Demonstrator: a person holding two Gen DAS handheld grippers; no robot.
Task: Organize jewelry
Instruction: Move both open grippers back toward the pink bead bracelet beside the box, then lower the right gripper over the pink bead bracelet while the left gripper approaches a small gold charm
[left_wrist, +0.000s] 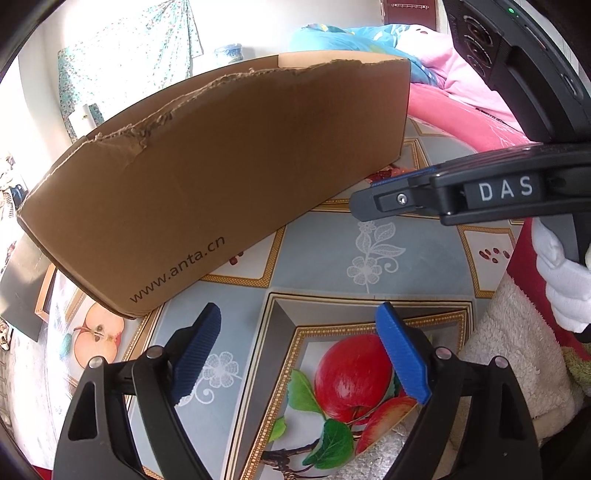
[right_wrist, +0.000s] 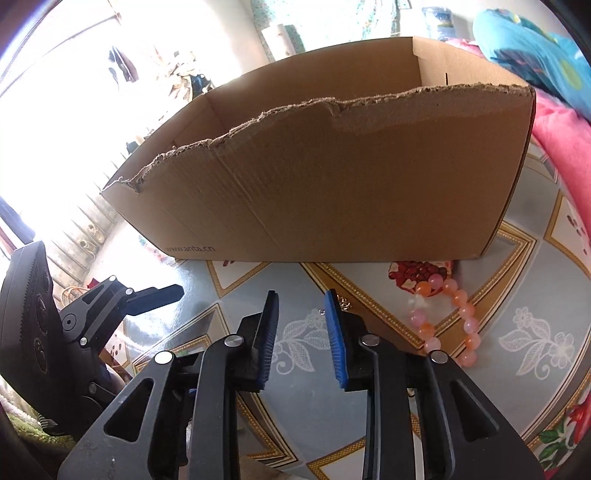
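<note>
- Right claw (right_wrist: 301, 332): parted, nothing between its pads, low centre of its view.
- Left claw (left_wrist: 299, 350): wide open, empty.
- Bracelet (right_wrist: 448, 321) lies on the bench (right_wrist: 517, 295), right of the right claw, before the box (right_wrist: 332, 184).

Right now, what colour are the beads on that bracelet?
Pink and orange; the bracelet shows best in the right wrist view.

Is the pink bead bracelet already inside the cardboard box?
No, the bead bracelet lies on the tablecloth outside the cardboard box, near its front right corner.
</note>
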